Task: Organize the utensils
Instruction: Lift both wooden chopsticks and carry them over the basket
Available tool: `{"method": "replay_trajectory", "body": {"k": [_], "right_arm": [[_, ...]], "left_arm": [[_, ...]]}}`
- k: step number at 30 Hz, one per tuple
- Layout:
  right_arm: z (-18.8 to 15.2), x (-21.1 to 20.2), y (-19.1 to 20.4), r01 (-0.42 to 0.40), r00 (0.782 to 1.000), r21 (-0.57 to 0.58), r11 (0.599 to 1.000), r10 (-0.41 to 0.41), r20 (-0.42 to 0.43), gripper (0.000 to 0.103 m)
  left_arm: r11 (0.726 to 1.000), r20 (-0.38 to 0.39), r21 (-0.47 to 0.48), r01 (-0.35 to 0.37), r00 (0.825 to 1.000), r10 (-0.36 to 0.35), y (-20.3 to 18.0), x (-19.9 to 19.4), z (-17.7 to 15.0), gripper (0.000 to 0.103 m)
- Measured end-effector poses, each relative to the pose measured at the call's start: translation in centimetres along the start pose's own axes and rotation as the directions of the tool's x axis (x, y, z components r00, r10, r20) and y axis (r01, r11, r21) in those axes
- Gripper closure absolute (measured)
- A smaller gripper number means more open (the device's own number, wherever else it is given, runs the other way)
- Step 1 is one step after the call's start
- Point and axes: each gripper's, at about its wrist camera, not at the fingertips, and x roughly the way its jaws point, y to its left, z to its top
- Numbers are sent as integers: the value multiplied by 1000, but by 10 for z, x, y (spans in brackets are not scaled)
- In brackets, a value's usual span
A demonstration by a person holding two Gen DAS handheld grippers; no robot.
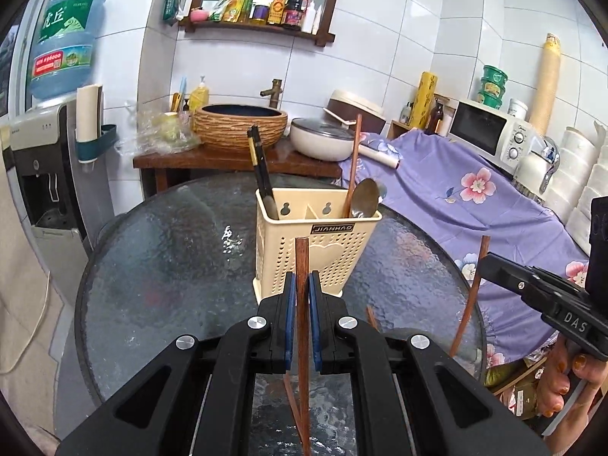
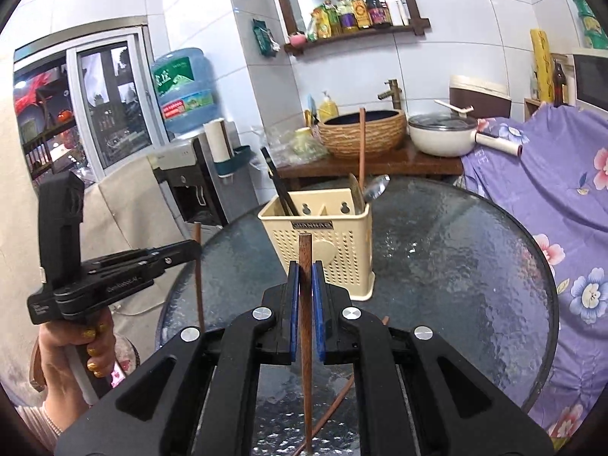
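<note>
A cream perforated utensil holder (image 1: 317, 243) stands on the round glass table (image 1: 171, 258); it also shows in the right wrist view (image 2: 323, 239). It holds dark chopsticks (image 1: 260, 174), a brown chopstick (image 1: 355, 159) and a metal spoon (image 1: 365, 197). My left gripper (image 1: 303, 288) is shut on an upright brown wooden chopstick (image 1: 302, 304) in front of the holder. My right gripper (image 2: 305, 281) is shut on another upright brown chopstick (image 2: 305, 304); that one also shows in the left wrist view (image 1: 471, 296). A further chopstick (image 2: 334, 406) lies on the glass under the grippers.
Behind the table a wooden counter (image 1: 235, 159) carries a woven basin (image 1: 241, 125) and a white pan (image 1: 323, 138). A purple flowered cloth (image 1: 475, 197) covers the right side, with a microwave (image 1: 490, 131). A water dispenser (image 1: 45, 174) stands left.
</note>
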Motion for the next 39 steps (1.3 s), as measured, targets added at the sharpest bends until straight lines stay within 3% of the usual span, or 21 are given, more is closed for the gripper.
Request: {"method": "replay_trajectory", "body": {"k": [17, 25, 33, 36, 39], "right_arm": [[65, -7, 30, 14, 996, -119, 993, -3, 91, 95], [121, -2, 39, 22, 994, -148, 989, -6, 107, 95], [189, 2, 43, 80, 982, -152, 985, -52, 182, 95], [205, 12, 45, 129, 972, -166, 978, -91, 217, 95], [211, 26, 41, 146, 968, -153, 977, -109, 225, 95]], "left_arm": [[998, 105, 55, 41, 993, -46, -20, -30, 42, 96], [993, 110, 59, 98, 989, -104, -27, -31, 92, 96], [999, 197, 33, 40, 979, -46, -29, -37, 169, 97], [999, 244, 29, -36, 969, 28, -29, -34, 188, 96], [998, 253, -1, -61, 966, 59, -24, -20, 200, 97]]}}
